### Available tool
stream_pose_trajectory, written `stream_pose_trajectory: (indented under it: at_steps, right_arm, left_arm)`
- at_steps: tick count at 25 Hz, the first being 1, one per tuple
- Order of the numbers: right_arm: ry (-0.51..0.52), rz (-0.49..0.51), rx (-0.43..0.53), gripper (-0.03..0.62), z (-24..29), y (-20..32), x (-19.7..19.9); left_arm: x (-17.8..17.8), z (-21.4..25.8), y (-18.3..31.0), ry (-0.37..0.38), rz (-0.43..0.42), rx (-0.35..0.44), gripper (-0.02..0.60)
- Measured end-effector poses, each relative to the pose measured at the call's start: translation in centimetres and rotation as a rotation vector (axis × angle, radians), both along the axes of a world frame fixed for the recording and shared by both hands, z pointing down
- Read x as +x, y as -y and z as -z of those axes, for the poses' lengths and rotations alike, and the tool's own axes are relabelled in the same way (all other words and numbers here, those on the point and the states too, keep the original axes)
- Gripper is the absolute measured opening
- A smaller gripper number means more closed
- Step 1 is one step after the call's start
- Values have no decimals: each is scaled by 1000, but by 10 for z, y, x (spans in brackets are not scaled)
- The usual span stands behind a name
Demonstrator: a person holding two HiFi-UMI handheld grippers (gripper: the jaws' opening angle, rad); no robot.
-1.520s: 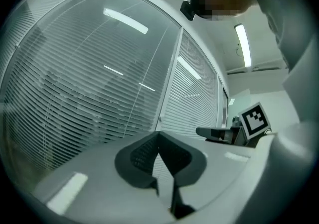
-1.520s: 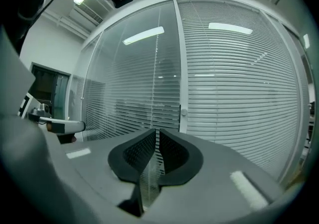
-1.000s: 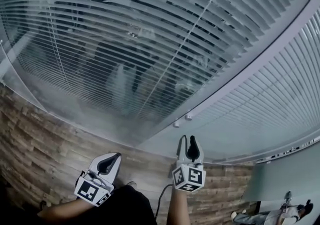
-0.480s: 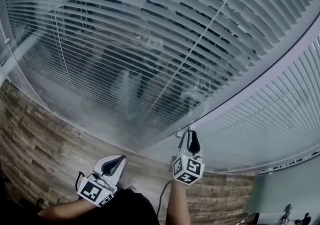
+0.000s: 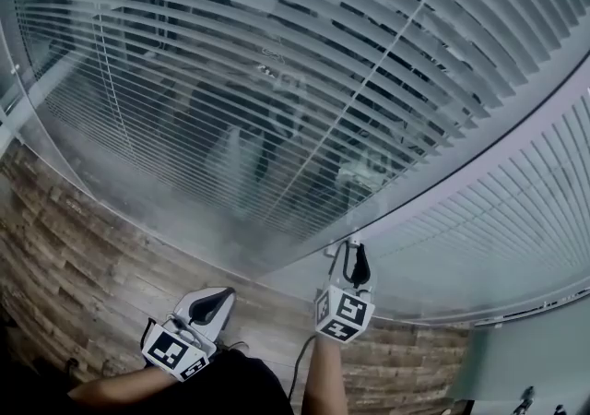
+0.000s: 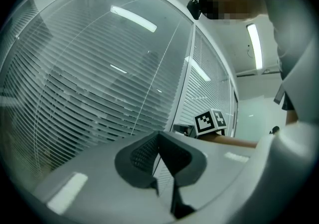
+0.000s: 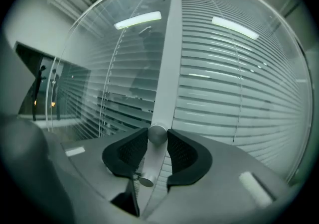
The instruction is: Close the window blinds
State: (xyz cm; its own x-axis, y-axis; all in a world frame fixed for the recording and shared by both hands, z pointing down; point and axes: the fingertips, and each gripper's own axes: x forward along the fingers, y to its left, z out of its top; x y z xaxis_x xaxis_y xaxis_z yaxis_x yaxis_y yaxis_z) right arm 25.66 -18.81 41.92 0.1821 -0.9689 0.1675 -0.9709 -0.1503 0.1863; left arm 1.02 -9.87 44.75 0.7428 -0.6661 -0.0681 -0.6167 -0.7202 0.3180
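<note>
Blinds (image 5: 277, 81) sit behind glass on both sides of the pale frame post (image 5: 461, 162). Left of the post the slats are tilted apart with dark showing between them; right of the post they look flatter and paler. Right claw (image 5: 355, 256) is up against the lower end of the post, jaws either side of the upper knob (image 7: 158, 134) that sticks out of the post. Pads touch that knob on both sides, and the jaws are opening right now. Lower knob (image 7: 146, 181) sits just below on the same post, nearer the claw's base and clear of the pads. Left claw (image 6: 159, 136) is left of the post and well apart from it, jaws together with nothing between them, pointed at the glass. Person's forearm (image 5: 324, 381) comes up behind the right claw, in line with the post. Plank floor (image 5: 83, 247) shows below the glass, left of the post.
</note>
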Motion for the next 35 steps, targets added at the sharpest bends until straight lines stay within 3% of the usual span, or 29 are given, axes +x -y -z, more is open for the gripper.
stream_pose_trajectory:
  at_steps: [5, 7, 9, 11, 12, 15, 16, 17, 19, 25, 27, 28, 32, 35]
  right_arm:
    - [-583, 12, -180, 127, -3, 4, -8]
    - [-711, 11, -201, 127, -4, 4, -9]
    - [-741, 16, -202, 130, -4, 4, -10]
    - [-601, 33, -178, 133, -4, 2, -9]
    - [-439, 50, -146, 143, -3, 1, -8]
    - [206, 102, -4, 184, -1, -4, -6]
    - [352, 103, 35, 184, -1, -5, -5]
    - [433, 95, 63, 178, -1, -6, -4]
    - [479, 72, 91, 158, 1, -5, -2]
    - [476, 23, 67, 132, 2, 0, 3]
    - [420, 24, 49, 129, 0, 0, 4]
    - [340, 27, 27, 127, -1, 0, 3]
    - [-178, 54, -120, 127, 1, 1, -6]
    - [-395, 73, -173, 127, -1, 2, -10]
  left_arm:
    - [3, -5, 0, 2, 9, -29, 0]
    - [5, -4, -3, 14, 8, -17, 2]
    - [6, -3, -6, 21, 5, -16, 1]
    - [7, -3, -9, 26, 4, -23, 2]
    - [8, -3, -10, 28, 5, -27, 0]
    - [7, -2, -11, 32, 8, -32, 0]
    - [6, -2, -10, 32, 9, -32, 1]
    - [5, -1, -10, 31, 9, -31, 0]
    - [5, 0, -12, 32, 5, -29, 2]
    - [3, 1, -14, 36, 6, -34, 1]
    - [2, -1, -14, 35, 7, -30, 0]
    - [1, -1, -15, 36, 7, -29, 0]
    - [-1, 0, -14, 37, 9, -30, 2]
    - [-2, 0, -14, 39, 10, -31, 2]
